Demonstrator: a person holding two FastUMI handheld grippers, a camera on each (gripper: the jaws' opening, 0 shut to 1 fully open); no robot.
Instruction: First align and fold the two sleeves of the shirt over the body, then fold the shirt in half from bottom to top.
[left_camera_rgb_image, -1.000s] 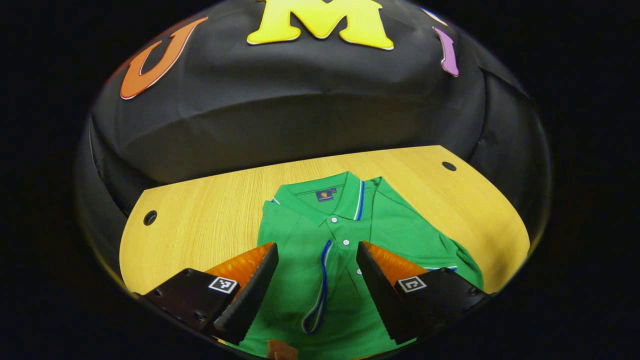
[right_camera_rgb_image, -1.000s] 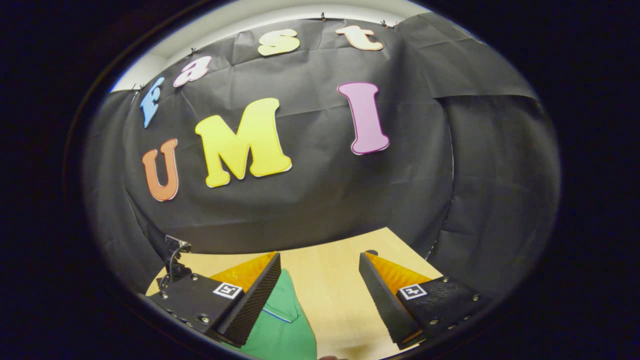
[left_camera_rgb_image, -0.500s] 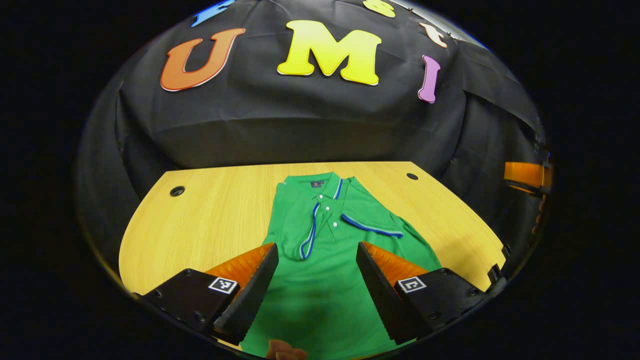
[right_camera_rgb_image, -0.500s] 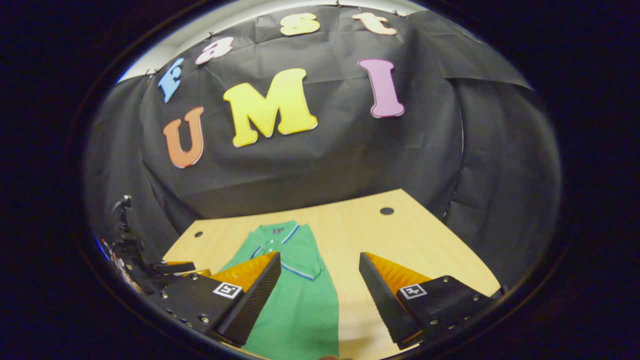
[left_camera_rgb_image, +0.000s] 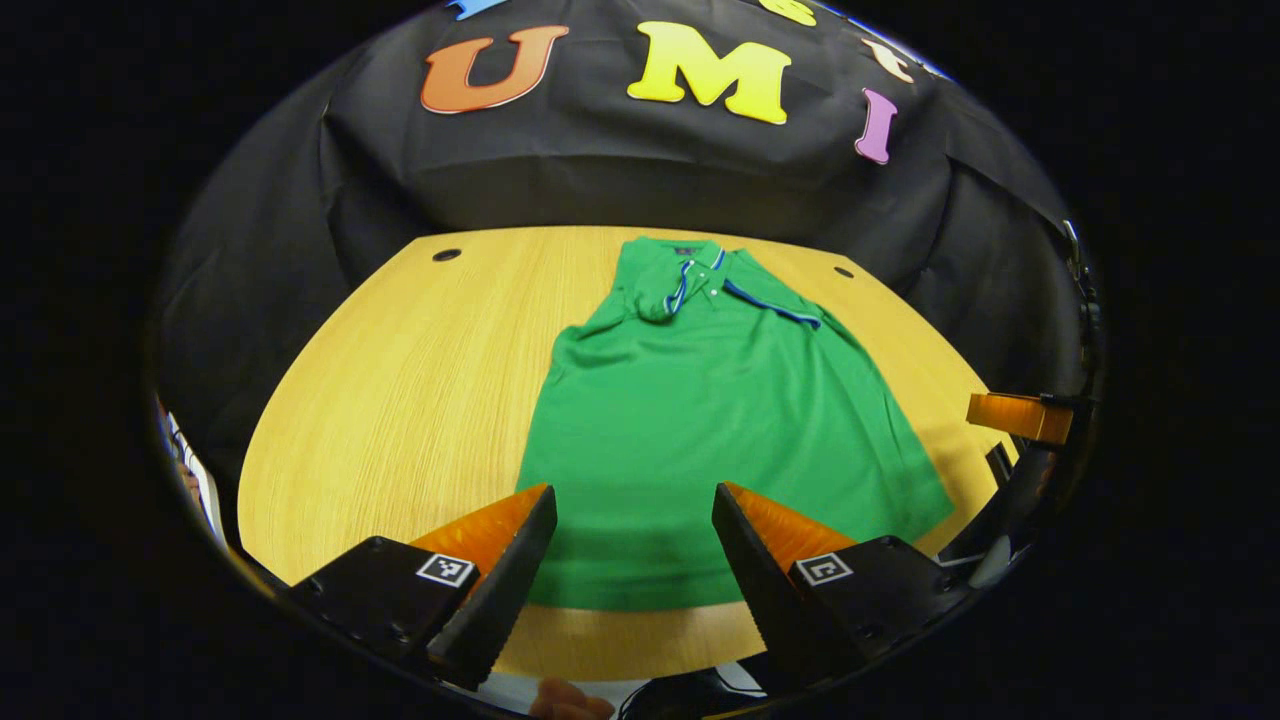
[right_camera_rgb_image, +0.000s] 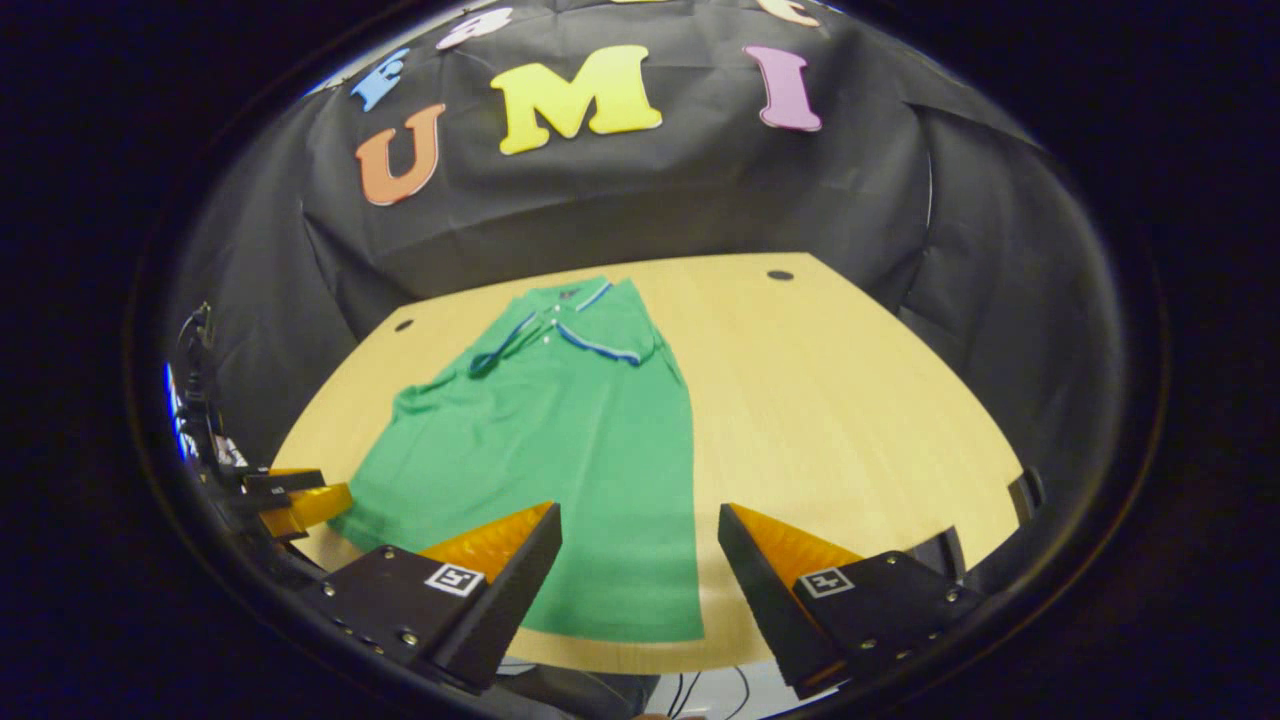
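A green polo shirt (left_camera_rgb_image: 715, 420) (right_camera_rgb_image: 560, 440) lies flat on the wooden table, collar toward the far wall and hem at the near edge. Both short sleeves, trimmed in blue and white, are folded in over the chest (left_camera_rgb_image: 765, 300) (right_camera_rgb_image: 600, 345). My left gripper (left_camera_rgb_image: 630, 555) hovers open above the hem's left part, holding nothing. My right gripper (right_camera_rgb_image: 635, 570) hovers open above the hem's right corner, also holding nothing. In the left gripper view the right gripper (left_camera_rgb_image: 1020, 415) shows at the right edge; in the right gripper view the left gripper (right_camera_rgb_image: 295, 500) shows at the left edge.
The wooden table (left_camera_rgb_image: 400, 400) (right_camera_rgb_image: 850, 400) has small round holes near its far corners (left_camera_rgb_image: 447, 255) (right_camera_rgb_image: 779, 275). Black cloth walls close in behind and beside it. The near table edge lies just below both grippers.
Both grippers have pulled back from the collar end toward the near edge and risen, so the whole shirt with its hem has come into view. Both stayed open.
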